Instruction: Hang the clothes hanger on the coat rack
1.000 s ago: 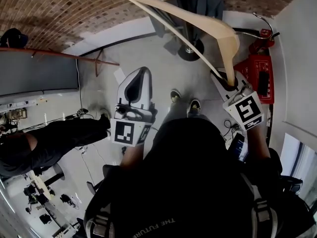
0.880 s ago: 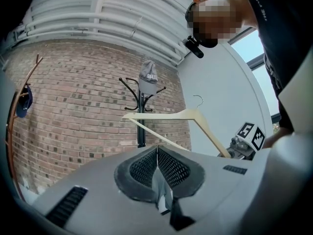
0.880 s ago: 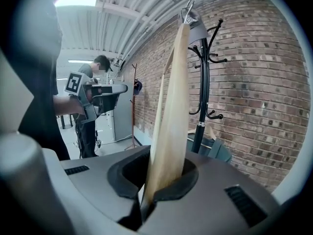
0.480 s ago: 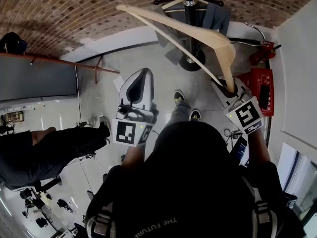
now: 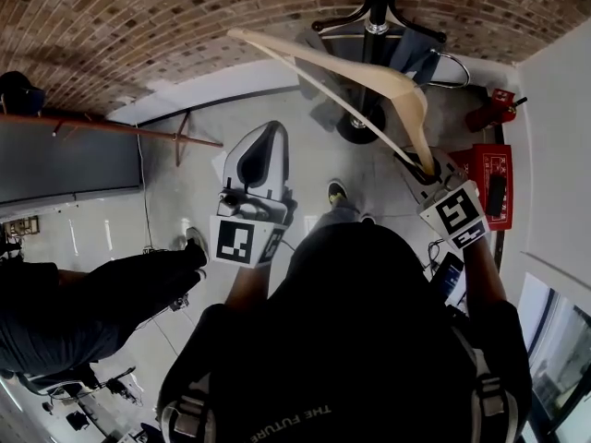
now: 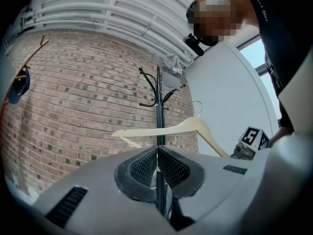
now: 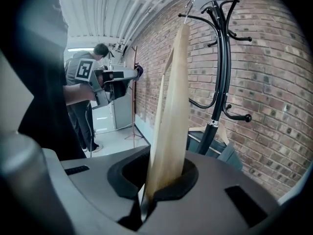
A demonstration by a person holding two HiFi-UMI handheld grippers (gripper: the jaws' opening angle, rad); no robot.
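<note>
A pale wooden clothes hanger (image 5: 355,67) slants up and to the left from my right gripper (image 5: 427,166), which is shut on one end of it. Its metal hook (image 5: 454,59) points toward the black coat rack (image 5: 377,3), close to the pole on its right. In the right gripper view the hanger (image 7: 172,116) rises out of the jaws, with the coat rack (image 7: 222,67) just to the right. My left gripper (image 5: 265,129) is held left of the hanger, shut and holding nothing. The left gripper view faces the coat rack (image 6: 159,97) and the hanger (image 6: 171,130).
A grey garment (image 5: 412,49) hangs on the rack above its round base (image 5: 355,123). A red box (image 5: 489,169) and a red extinguisher (image 5: 503,102) sit by the white wall on the right. Another person (image 5: 92,289) stands at the left. A brick wall (image 5: 138,26) runs behind.
The hanger and my right gripper have moved closer to the coat rack, and the hook is now beside the pole. The person at the left has shifted. My left gripper has barely moved.
</note>
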